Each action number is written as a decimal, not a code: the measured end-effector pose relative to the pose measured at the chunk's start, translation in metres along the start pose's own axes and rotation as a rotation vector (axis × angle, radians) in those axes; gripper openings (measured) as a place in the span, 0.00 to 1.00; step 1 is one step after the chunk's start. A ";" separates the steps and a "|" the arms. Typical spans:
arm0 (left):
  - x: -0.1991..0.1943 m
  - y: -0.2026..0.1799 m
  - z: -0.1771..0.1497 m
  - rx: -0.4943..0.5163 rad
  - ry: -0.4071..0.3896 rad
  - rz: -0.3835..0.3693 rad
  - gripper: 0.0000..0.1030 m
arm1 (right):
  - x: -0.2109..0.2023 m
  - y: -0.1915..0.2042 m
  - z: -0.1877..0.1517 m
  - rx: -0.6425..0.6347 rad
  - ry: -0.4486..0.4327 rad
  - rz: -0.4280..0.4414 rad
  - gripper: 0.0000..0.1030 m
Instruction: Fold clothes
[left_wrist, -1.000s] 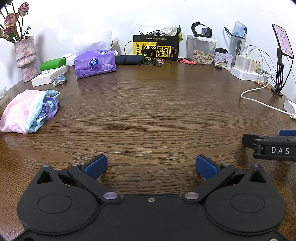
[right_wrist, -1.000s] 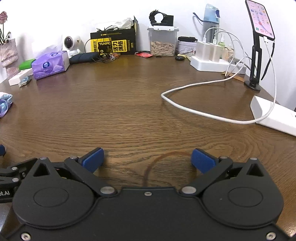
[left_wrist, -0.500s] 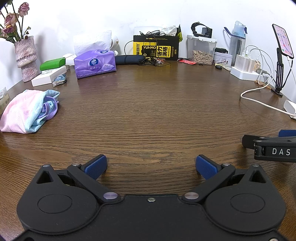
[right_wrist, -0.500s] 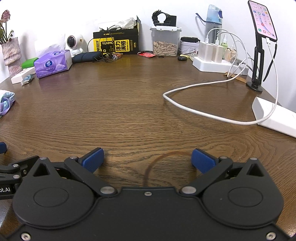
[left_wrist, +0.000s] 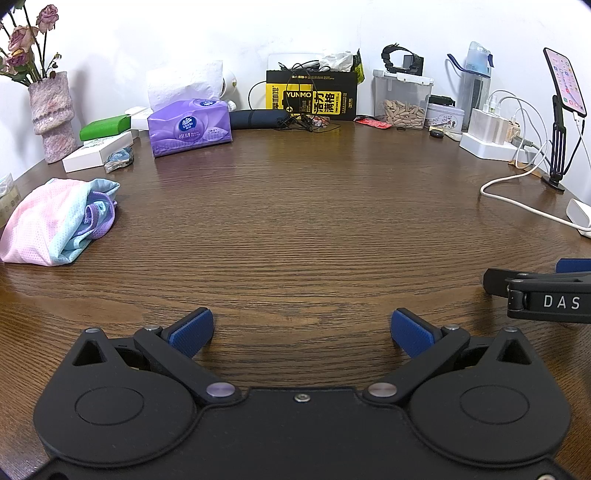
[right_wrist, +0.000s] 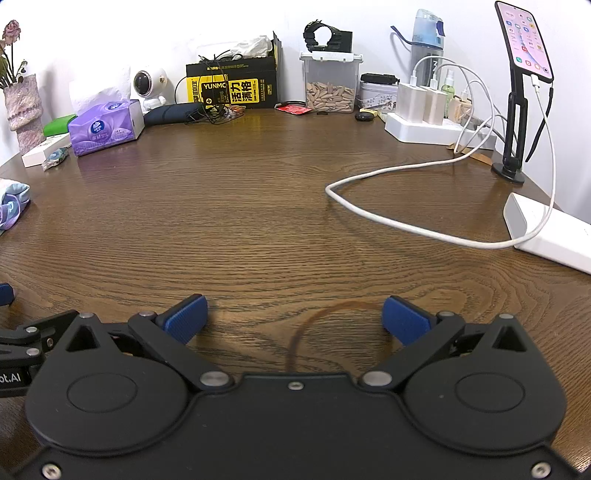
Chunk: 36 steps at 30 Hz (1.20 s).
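A bunched pink, light-blue and purple garment (left_wrist: 55, 221) lies on the brown wooden table at the far left; its edge shows in the right wrist view (right_wrist: 11, 205). My left gripper (left_wrist: 301, 330) is open and empty, low over the near table, well right of the garment. My right gripper (right_wrist: 295, 319) is open and empty, beside the left one; its side shows in the left wrist view (left_wrist: 543, 295). The left gripper's side shows at the right wrist view's left edge (right_wrist: 22, 339).
Along the back wall stand a vase (left_wrist: 51, 118), a purple tissue pack (left_wrist: 190, 127), a black-yellow box (left_wrist: 312, 96), a clear container (left_wrist: 402, 98) and a bottle (left_wrist: 476, 85). A power strip (right_wrist: 436, 129), white cable (right_wrist: 406, 225), white box (right_wrist: 546, 232) and phone stand (right_wrist: 517, 110) are at right.
The right wrist view has shifted slightly, tilting a little leftward and downward. The left gripper and the garment have not moved.
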<state>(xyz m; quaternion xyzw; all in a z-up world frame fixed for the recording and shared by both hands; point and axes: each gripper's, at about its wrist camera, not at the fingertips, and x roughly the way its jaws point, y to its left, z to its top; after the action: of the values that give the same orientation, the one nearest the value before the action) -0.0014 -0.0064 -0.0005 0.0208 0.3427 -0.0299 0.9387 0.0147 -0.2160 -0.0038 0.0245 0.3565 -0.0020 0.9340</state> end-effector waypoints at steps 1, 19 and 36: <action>0.000 0.000 0.000 0.000 0.000 0.000 1.00 | 0.000 0.000 0.000 -0.001 0.000 0.000 1.00; 0.000 0.000 0.000 0.000 0.000 0.000 1.00 | -0.003 0.009 -0.001 -0.078 0.001 0.090 1.00; -0.001 0.001 -0.001 0.007 0.000 -0.009 1.00 | -0.009 0.016 -0.005 -0.036 0.000 0.041 1.00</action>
<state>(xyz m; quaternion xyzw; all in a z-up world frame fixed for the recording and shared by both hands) -0.0023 -0.0054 -0.0005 0.0223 0.3427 -0.0354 0.9385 0.0051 -0.2004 -0.0014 0.0148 0.3561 0.0238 0.9340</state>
